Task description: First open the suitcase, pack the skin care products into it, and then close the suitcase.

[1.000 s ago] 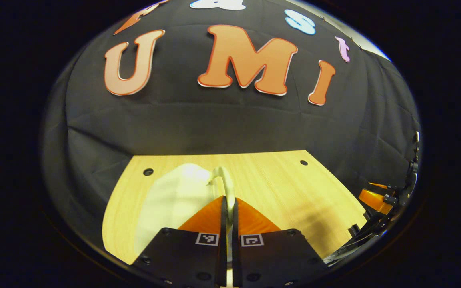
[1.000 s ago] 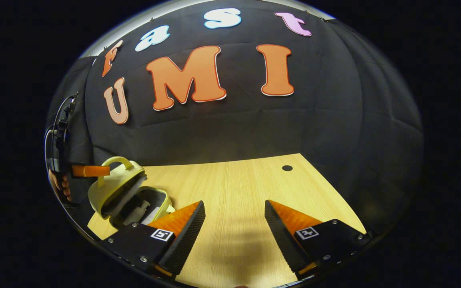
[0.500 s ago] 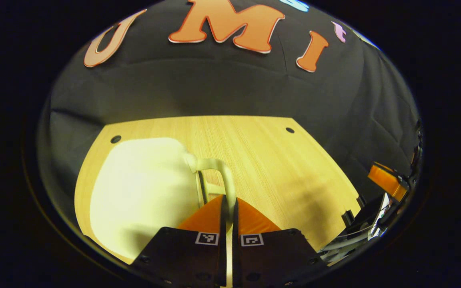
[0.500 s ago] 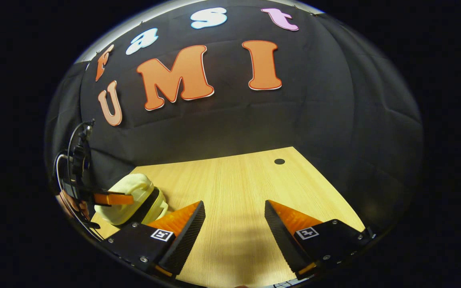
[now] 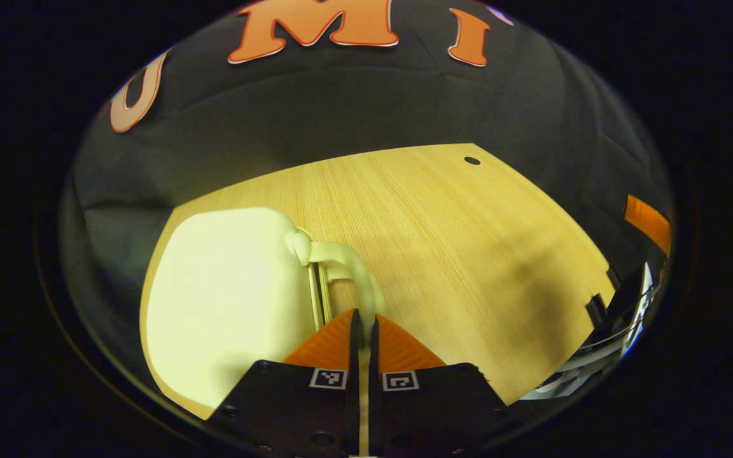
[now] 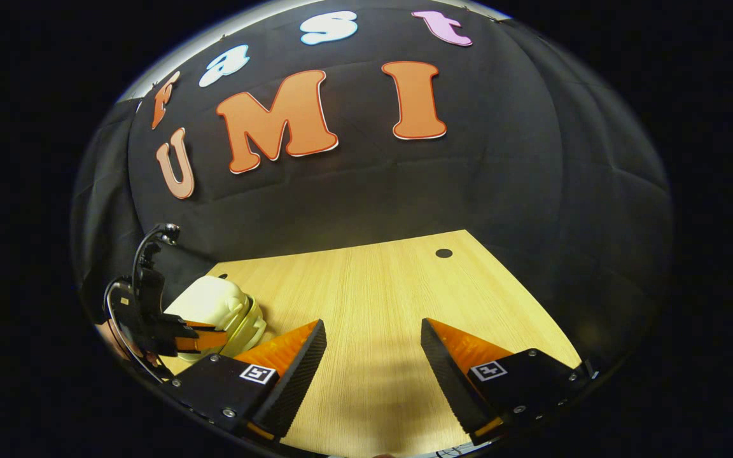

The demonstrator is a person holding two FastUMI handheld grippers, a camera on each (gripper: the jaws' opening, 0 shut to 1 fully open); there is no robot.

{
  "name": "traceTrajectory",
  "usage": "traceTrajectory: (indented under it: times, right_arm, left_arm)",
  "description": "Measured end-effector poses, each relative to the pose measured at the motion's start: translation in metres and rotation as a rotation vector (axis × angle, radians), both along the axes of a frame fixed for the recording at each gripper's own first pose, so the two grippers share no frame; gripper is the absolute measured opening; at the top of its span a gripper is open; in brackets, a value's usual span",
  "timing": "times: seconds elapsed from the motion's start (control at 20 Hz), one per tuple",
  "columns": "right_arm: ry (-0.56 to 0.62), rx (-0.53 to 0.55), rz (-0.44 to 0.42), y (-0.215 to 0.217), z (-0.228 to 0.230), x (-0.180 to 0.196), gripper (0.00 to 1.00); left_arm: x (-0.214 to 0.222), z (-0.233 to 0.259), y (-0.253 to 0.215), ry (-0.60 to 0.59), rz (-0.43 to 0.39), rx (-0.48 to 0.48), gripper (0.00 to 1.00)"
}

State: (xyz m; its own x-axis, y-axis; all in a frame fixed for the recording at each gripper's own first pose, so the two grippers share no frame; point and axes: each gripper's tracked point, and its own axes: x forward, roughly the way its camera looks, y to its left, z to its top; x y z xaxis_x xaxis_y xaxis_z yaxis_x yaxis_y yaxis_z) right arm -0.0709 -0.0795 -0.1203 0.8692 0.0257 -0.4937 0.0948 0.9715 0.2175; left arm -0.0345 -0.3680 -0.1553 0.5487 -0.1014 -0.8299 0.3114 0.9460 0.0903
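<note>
Left hand-held gripper (image 5: 363, 318) clamped on suitcase handle (image 5: 347, 264); suitcase (image 5: 230, 299) lid down, near desk (image 5: 455, 242) left edge. Right hand-held gripper (image 6: 373, 356) fingers apart, holding nothing.

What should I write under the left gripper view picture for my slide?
Left gripper shut on the handle of a pale yellow suitcase lying closed on the wooden table.

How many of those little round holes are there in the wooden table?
1 in each view: one hole near the table's far edge in the left gripper view, one in the right gripper view. Probably the same hole; the suitcase may hide others.
</note>
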Motion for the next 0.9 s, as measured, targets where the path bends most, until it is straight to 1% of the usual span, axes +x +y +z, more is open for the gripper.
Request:
traceTrajectory:
  times: [0.05, 0.1, 0.15, 0.2, 0.25, 0.4, 0.45, 0.55, 0.65, 0.75, 0.8, 0.9]
  right_arm:
    - [-0.003, 0.002, 0.008, 0.002, 0.001, 0.002, 0.95]
    - [-0.007, -0.001, 0.014, 0.004, 0.003, 0.002, 0.95]
    - [-0.012, -0.004, 0.023, 0.005, 0.005, 0.005, 0.96]
    - [-0.02, -0.011, 0.023, 0.005, 0.007, 0.006, 0.95]
    - [-0.034, -0.01, 0.026, 0.005, 0.012, 0.007, 0.95]
    - [-0.101, -0.026, 0.022, 0.003, 0.032, 0.015, 0.96]
    - [-0.125, -0.044, 0.021, 0.002, 0.038, 0.019, 0.96]
    - [-0.179, -0.07, 0.014, -0.001, 0.055, 0.025, 0.95]
    - [-0.25, -0.079, 0.001, -0.003, 0.075, 0.031, 0.95]
    - [-0.322, -0.096, -0.01, -0.004, 0.097, 0.037, 0.95]
    - [-0.345, -0.111, -0.013, -0.004, 0.104, 0.038, 0.95]
    - [-0.396, -0.137, -0.01, -0.003, 0.119, 0.04, 0.95]
  left_arm:
    - [-0.002, -0.002, -0.003, 0.002, -0.019, 0.023, 0.11]
    - [-0.007, -0.006, -0.01, 0.017, -0.018, 0.009, 0.15]
    - [-0.011, -0.005, -0.022, 0.021, -0.013, -0.035, 0.3]
    - [-0.013, -0.001, -0.032, 0.001, -0.012, -0.07, 0.3]
    - [-0.009, 0.01, -0.037, -0.046, -0.014, -0.077, 0.31]
    - [0.008, 0.053, -0.054, -0.215, -0.042, -0.088, 0.63]
    - [0.017, 0.072, -0.058, -0.27, -0.041, -0.105, 0.79]
    - [0.033, 0.109, -0.07, -0.367, -0.023, -0.145, 0.92]
    - [0.042, 0.147, -0.077, -0.492, 0.005, -0.162, 0.99]
    - [0.045, 0.174, -0.082, -0.617, 0.019, -0.181, 1.0]
    - [0.046, 0.17, -0.083, -0.661, 0.025, -0.19, 1.0]
    - [0.046, 0.185, -0.084, -0.739, 0.062, -0.211, 1.0]
